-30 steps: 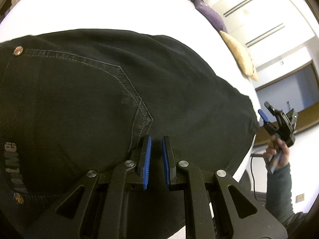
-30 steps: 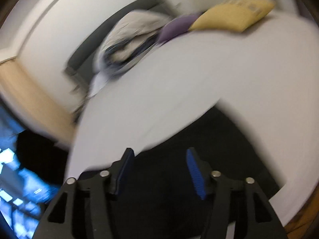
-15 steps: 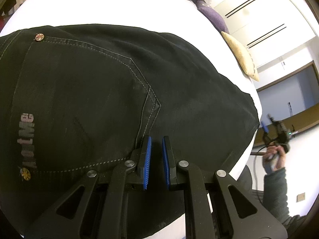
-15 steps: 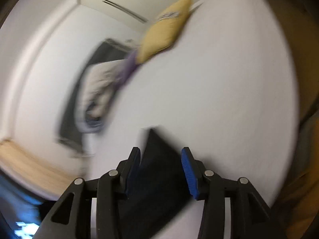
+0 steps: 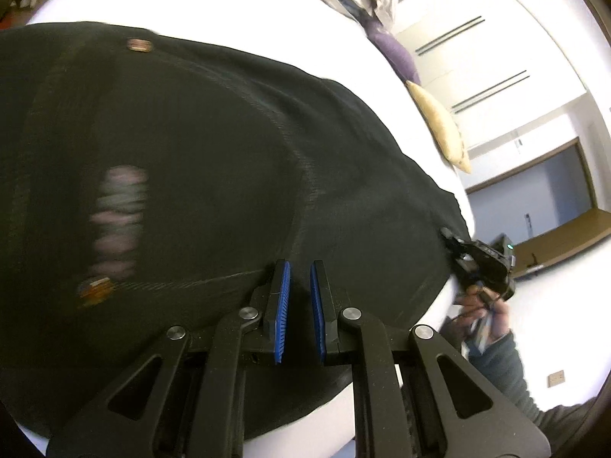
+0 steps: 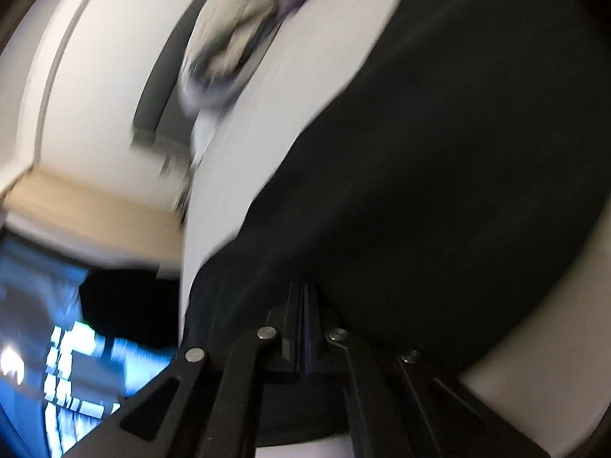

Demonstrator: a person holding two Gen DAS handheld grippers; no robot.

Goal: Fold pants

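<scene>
Black denim pants (image 5: 214, 175) lie flat on the white bed (image 5: 229, 11), filling the frame's centre. The right hand-held gripper (image 6: 304, 305), bottom centre, has clamped shut at their edge; whether cloth is pinched is unclear. The left hand-held gripper (image 5: 298, 297) is nearly closed, empty. Pinch both layers, lift evenly.

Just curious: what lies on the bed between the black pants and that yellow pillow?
Only bare white bedding, as the left wrist view shows between the pants and the yellow pillow.
</scene>
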